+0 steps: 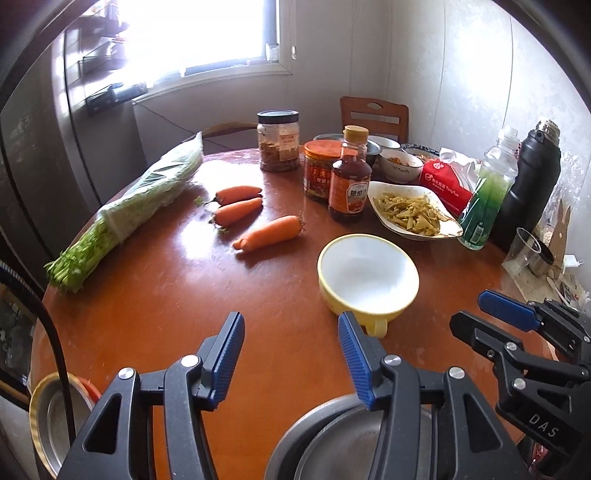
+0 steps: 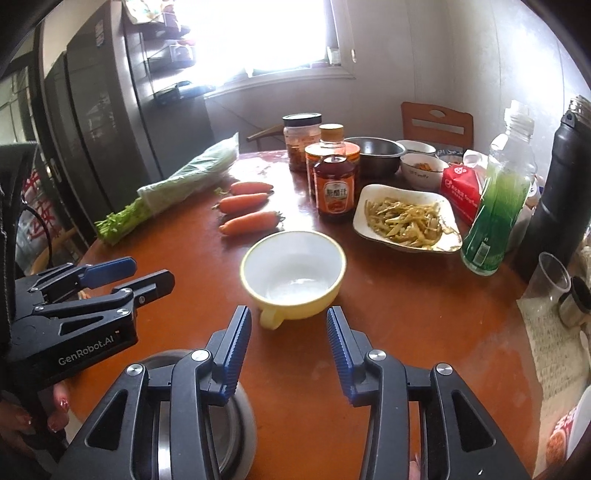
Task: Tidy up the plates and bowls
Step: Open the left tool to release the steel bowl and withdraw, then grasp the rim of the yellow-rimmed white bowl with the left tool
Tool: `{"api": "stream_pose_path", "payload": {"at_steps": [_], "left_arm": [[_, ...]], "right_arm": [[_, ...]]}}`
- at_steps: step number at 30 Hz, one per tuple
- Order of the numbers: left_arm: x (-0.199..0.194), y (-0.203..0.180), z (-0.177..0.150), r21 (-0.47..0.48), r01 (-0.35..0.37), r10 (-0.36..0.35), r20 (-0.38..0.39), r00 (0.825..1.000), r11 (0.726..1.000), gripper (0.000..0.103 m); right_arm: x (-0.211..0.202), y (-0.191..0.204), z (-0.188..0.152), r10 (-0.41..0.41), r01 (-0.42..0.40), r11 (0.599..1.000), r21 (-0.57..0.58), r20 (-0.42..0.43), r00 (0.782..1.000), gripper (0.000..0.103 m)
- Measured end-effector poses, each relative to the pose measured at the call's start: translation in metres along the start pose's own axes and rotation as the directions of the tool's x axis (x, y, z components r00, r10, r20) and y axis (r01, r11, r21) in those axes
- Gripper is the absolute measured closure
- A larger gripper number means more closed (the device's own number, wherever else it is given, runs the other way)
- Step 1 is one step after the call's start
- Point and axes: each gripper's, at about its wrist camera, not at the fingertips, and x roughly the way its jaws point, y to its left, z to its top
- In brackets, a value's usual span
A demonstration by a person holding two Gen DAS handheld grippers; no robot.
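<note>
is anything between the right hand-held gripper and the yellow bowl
Nothing visible. The right hand-held gripper stands open just short of the yellow bowl, with only bare table between them; its handle faces the gripper.

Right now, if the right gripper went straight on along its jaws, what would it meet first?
Most likely the yellow bowl: its handle lies ahead of the right gripper, whose jaws stand open and empty. Depth is uncertain; it might reach the table first.

Daylight pouring through window (image 1: 195, 33), blowing out to white; glare sheening across table (image 1: 177, 280); fisheye bending edges, corners vignetting dark; near metal bowl (image 2: 240, 413) blurring.
</note>
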Motion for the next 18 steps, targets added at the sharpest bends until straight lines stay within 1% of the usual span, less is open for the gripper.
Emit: {"api": "stream_pose_path", "payload": {"at_steps": [4, 7, 9, 13, 18], "left_arm": [[0.019, -0.006, 0.012, 0.027, 0.007, -0.006, -0.021, 1.0, 1.0, 0.05], [0.034, -0.009, 0.022, 0.057, 0.003, 0.0, -0.042, 0.999, 0.998, 0.05], [0.044, -0.009, 0.028, 0.065, 0.013, -0.01, -0.055, 0.998, 0.998, 0.05], [0.064, -0.012, 0.035, 0.082, 0.027, -0.019, -0.096, 0.995, 0.996, 0.05], [0.084, -0.016, 0.039, 0.097, 0.039, -0.027, -0.122, 0.992, 0.994, 0.05]], "right_arm": [[0.016, -0.007, 0.007, -0.018, 0.018, 1.0, 0.001, -0.017, 1.0, 0.059], [0.033, -0.014, 0.011, -0.024, 0.025, 0.999, 0.02, -0.041, 0.999, 0.059], [0.043, -0.019, 0.013, -0.028, 0.03, 0.999, 0.031, -0.059, 0.998, 0.059], [0.061, -0.025, 0.017, -0.036, 0.039, 0.998, 0.047, -0.08, 0.996, 0.059], [0.079, -0.031, 0.022, -0.052, 0.059, 0.996, 0.063, -0.104, 0.993, 0.059]]}}
